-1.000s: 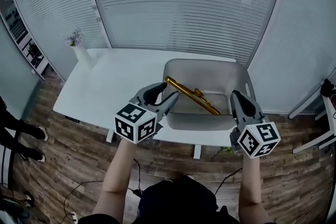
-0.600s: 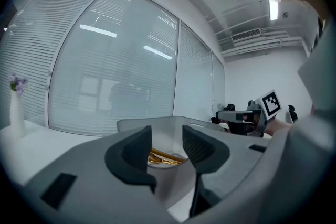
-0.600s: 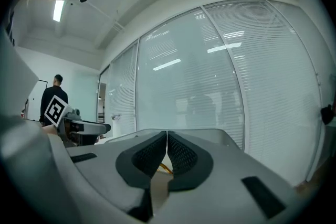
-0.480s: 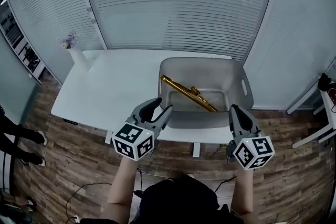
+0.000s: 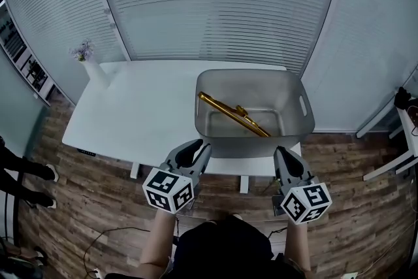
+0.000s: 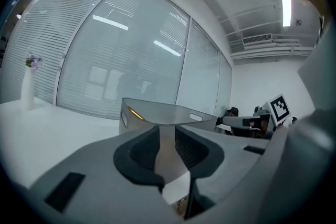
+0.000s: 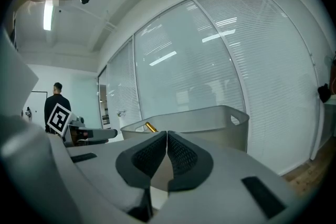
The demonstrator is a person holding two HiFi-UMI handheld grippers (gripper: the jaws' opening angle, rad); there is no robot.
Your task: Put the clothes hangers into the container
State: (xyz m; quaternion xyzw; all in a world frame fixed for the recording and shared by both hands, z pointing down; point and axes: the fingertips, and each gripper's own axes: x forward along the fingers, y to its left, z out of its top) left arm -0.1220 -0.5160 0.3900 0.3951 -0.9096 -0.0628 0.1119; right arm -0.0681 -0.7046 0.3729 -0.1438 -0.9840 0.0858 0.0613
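Observation:
A grey plastic container (image 5: 293, 122) stands on the right part of the white table (image 5: 137, 108). Golden clothes hangers (image 5: 232, 113) lie slanted inside it. Both grippers hang in front of the table's near edge, below and short of the container. My left gripper (image 5: 198, 151) has just been closing; a narrow gap still shows between its pads (image 6: 189, 147) and nothing is in it. My right gripper (image 5: 283, 156) has its pads (image 7: 181, 153) meeting at the tips, holding nothing. The container (image 7: 210, 118) shows beyond the right jaws, with a gold hanger tip (image 7: 150, 127) at its rim.
A white vase with flowers (image 5: 90, 62) stands at the table's far left corner. Glass walls with blinds close off the back. Wooden floor with cables lies under me. A person in black (image 7: 56, 99) stands far off at the left.
Both grippers have sunk and drawn back from the container toward my body. The left jaws stand closer together than before.

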